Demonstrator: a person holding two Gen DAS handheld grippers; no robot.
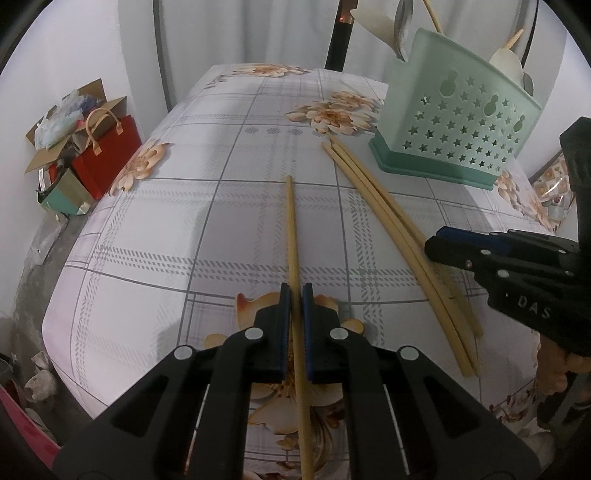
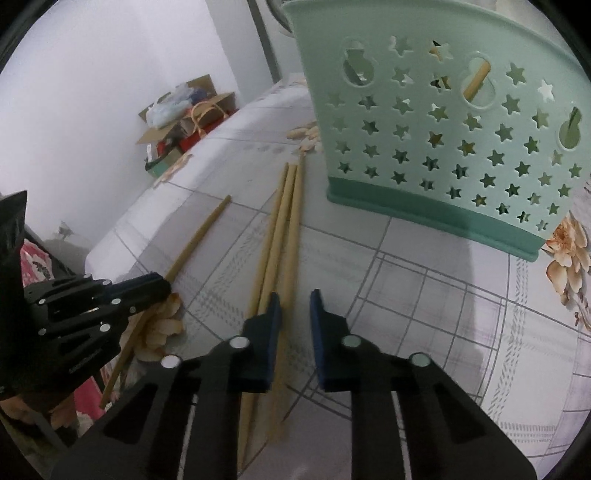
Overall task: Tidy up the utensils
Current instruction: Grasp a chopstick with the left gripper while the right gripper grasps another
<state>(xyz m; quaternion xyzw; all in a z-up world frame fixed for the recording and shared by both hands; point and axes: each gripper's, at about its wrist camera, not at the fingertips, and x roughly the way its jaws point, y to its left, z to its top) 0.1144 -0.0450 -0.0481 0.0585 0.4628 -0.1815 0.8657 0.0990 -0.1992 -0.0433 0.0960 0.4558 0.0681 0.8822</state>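
Chopsticks are split between the two grippers. The left gripper has its blue pads closed tight on a single chopstick. That stick runs straight ahead over the flowered tablecloth, and its far tip points toward the back of the table.

The right gripper has its jaws a little apart. It sits low over the near ends of three chopsticks that lie side by side on the cloth. The rightmost stick lies in the gap, just beside the left pad. The pads do not appear to press on it.

Beyond those three sticks stands the pale green utensil holder. It is upright on a darker green base, and its wall is pierced with stars and gourd shapes. A wooden stick shows through one gourd-shaped hole. From the left wrist view, a white spoon, a metal spoon and chopstick ends rise above its rim. I cannot tell which compartment each one sits in.

Off the table's left edge sit a red gift bag and an open cardboard box stuffed with plastic bags.
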